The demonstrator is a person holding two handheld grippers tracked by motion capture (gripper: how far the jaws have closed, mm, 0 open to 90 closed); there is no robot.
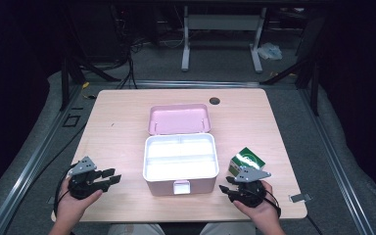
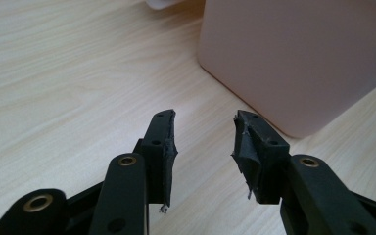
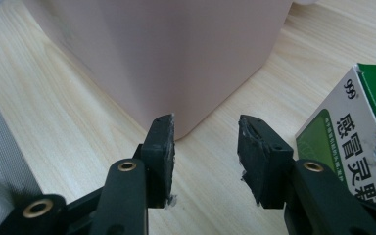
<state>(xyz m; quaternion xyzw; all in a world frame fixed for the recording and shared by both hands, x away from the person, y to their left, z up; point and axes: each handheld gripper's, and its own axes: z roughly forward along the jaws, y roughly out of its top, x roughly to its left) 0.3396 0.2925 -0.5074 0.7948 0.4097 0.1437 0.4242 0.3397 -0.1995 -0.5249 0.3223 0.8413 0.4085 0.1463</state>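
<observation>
Pale wooden bench (image 1: 112,142) carries an open pink box (image 1: 180,164) at its middle, with a green-and-white medicine carton (image 1: 245,160) just right of it. Right claw (image 1: 227,190) sits near that carton, left claw (image 1: 112,177) left of the box, both gaping and empty. Judging by this, the pick-up has not begun: the right claw must next swing onto the carton and close across it

A green-and-white medicine box (image 1: 245,160) stands on the table just right of the open pink storage box (image 1: 180,164), near its front right corner. The storage box's lid (image 1: 179,119) is tilted back, showing a white divided tray inside.
</observation>
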